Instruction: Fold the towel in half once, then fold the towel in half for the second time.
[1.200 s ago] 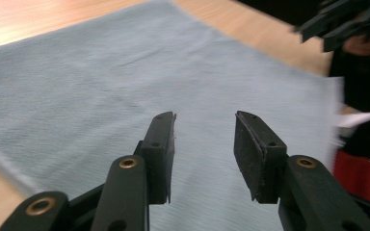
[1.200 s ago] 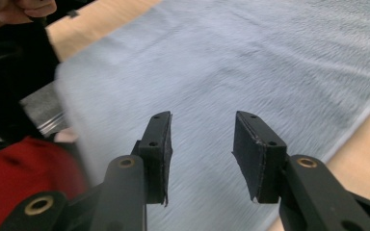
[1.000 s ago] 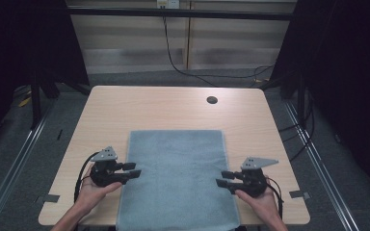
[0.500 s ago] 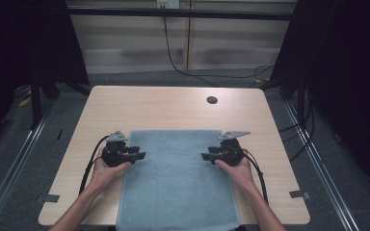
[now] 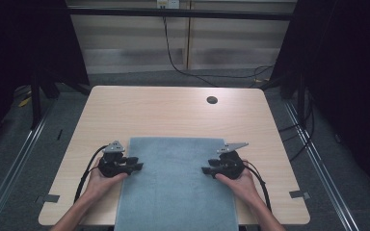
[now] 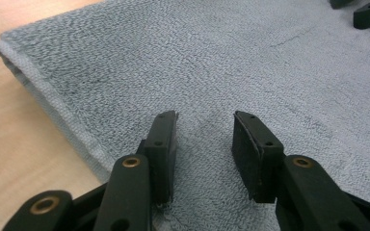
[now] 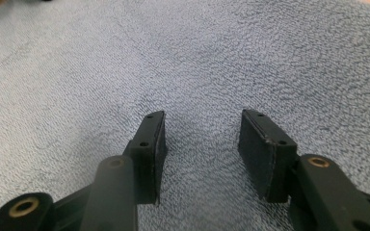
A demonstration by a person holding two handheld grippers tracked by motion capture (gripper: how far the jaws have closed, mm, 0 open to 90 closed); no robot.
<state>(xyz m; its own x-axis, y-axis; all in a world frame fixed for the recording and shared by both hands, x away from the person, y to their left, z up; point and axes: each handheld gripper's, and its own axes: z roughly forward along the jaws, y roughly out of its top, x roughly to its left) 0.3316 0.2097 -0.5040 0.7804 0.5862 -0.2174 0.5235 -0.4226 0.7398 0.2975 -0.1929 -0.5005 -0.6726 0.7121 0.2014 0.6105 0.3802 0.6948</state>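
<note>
A grey-blue towel (image 5: 176,183) lies flat on the wooden table (image 5: 173,115), its near end hanging over the front edge. My left gripper (image 5: 137,166) points right over the towel's left edge, low above the cloth (image 6: 221,57). Its jaws (image 6: 204,118) are open with nothing between them and have just been closing a little. My right gripper (image 5: 206,170) points left over the towel's right edge. Its jaws (image 7: 203,115) stand open above the terry cloth (image 7: 173,57) and have just been opening, holding nothing.
A dark round hole (image 5: 212,100) sits in the table's far right part. Bare wood lies beyond the towel and on both sides. The right gripper's jaw tips (image 6: 366,12) show far off in the left gripper view. Cables trail on the floor behind the table.
Both grippers went up toward the towel's far corners, then came back toward the person. Compared with one second ago, the right gripper sits further left, over the towel's edge.
</note>
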